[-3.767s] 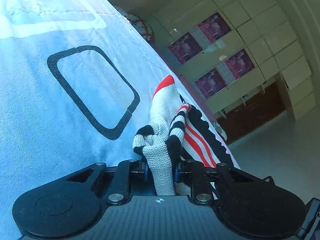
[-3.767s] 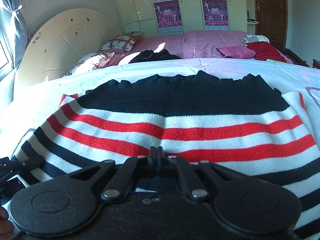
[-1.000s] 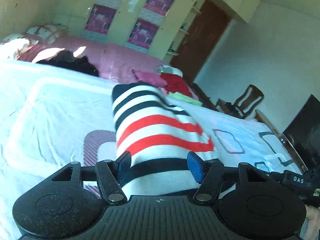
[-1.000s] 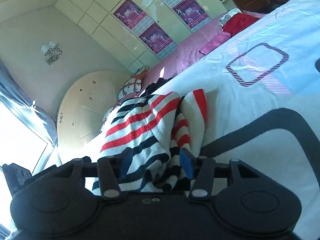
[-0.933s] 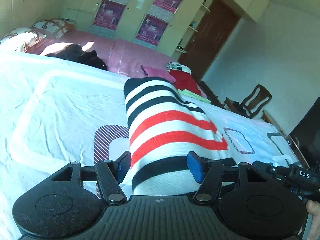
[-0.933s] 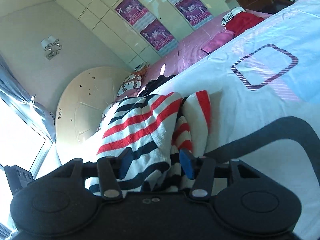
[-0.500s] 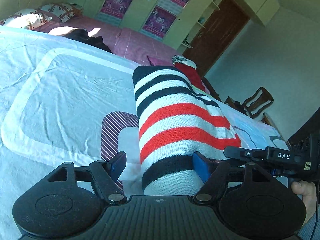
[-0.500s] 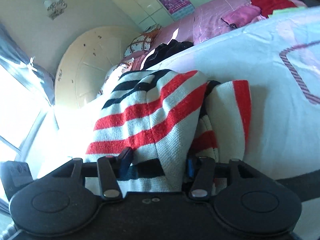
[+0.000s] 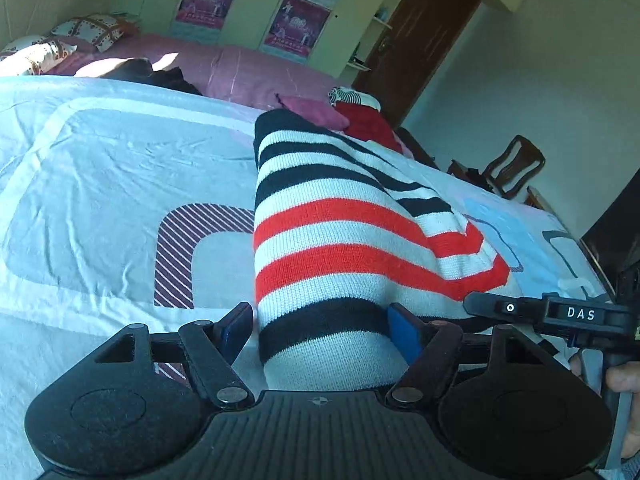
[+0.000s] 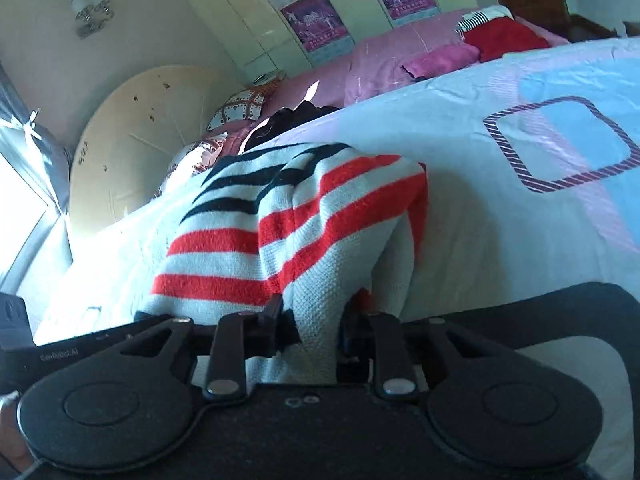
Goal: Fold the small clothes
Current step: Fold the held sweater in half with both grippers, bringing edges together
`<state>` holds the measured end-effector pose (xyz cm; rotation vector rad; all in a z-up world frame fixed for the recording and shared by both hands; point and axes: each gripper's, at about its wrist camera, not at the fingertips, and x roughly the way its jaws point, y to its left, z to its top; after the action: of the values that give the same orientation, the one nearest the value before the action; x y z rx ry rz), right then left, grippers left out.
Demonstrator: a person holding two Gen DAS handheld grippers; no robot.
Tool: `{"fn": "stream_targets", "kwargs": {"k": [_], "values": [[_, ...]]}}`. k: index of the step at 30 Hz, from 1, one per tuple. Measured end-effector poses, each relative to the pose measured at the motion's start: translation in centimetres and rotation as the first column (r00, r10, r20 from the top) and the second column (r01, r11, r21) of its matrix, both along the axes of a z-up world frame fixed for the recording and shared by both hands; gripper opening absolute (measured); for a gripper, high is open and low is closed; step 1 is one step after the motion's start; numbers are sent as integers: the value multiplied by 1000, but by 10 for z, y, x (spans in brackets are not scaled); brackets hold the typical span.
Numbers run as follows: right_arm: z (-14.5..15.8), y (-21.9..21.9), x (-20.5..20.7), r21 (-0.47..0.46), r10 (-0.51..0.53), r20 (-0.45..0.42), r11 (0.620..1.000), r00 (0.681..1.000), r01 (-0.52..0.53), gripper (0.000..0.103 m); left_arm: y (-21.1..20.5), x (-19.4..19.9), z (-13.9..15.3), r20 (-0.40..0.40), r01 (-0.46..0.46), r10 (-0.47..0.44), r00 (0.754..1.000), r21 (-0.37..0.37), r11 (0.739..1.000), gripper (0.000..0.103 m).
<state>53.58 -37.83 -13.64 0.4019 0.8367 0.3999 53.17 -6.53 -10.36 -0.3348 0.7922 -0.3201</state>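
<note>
A knit sweater (image 9: 332, 232) with red, white and black stripes lies folded into a narrow bundle on the pale blue bedspread (image 9: 100, 184). My left gripper (image 9: 320, 330) is open, its blue pads on either side of the bundle's near end. My right gripper (image 10: 310, 330) is narrowed around the other end of the sweater (image 10: 304, 220), with thick knit between the fingers. The right gripper also shows at the right of the left wrist view (image 9: 548, 314).
A second bed with a pink cover (image 9: 240, 68) holds a red garment (image 9: 366, 124), a pink one (image 9: 316, 110) and a dark one. Pillows (image 9: 92, 28) lie by a round headboard (image 10: 144, 132). A wooden chair (image 9: 512, 164) and door (image 9: 420, 36) stand at the right.
Since 3.8 s ago the left gripper let go of the bunched sweater and opened. The sweater now lies as a narrow bundle. In the last second the right gripper's fingers narrowed onto the knit.
</note>
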Motion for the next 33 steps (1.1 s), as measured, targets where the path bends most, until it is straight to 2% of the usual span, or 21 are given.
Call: {"fn": "stream_targets", "kwargs": {"k": [2,4,5,8,9,11,13,14,16,18,20,23,28,29,31,32,33], "values": [[18,-7,-9,-34,-47,81,998,996,50,34,7,0,17,66,-19,19,998,-1,1000,73],[28,-11,-7,-81,-64,134,994,989,76,31,11,11,26,88,-24,24,996,0,1000,73],[30,-11,-2,-90,-78,147,992,986,92,27,11,20,27,89,-27,25,996,12,1000,73],[32,0,16,-159,-50,183,984,982,80,29,5,55,20,56,-3,0,998,52,999,73],[28,4,24,-180,-26,180,982,983,59,30,2,64,13,40,7,-10,999,62,998,73],[9,13,47,-287,8,124,958,992,28,26,1,76,0,16,18,-20,1000,78,997,73],[-3,9,56,-267,-3,124,963,992,36,26,1,81,-6,12,23,-24,1000,84,996,81],[-4,5,56,-262,6,114,965,993,24,26,1,82,-6,12,24,-25,1000,82,996,81],[5,5,52,-279,8,107,960,994,22,26,1,74,4,21,15,-17,1000,89,996,80],[21,3,30,-295,4,164,954,986,45,29,3,56,19,58,33,-40,998,106,994,80],[34,-1,5,-288,23,198,957,980,36,31,6,33,28,76,67,-73,994,88,994,80],[41,-5,-31,-264,47,194,965,980,6,31,11,-1,31,75,103,-107,991,63,993,80],[26,-6,-76,-228,80,146,973,986,-45,28,14,-36,18,40,122,-123,992,32,992,80],[19,-7,-79,-225,75,130,973,989,-44,26,14,-39,13,30,130,-131,991,35,991,80],[4,-9,-80,-224,46,76,974,996,-28,28,12,-43,1,3,129,-130,991,108,986,80],[-1,-11,-81,-198,38,61,980,997,-26,27,14,-45,-5,0,129,-130,992,120,984,80],[-1,-11,-82,-185,30,56,982,998,-20,27,18,-46,-7,-6,116,-116,993,94,989,80]]}}
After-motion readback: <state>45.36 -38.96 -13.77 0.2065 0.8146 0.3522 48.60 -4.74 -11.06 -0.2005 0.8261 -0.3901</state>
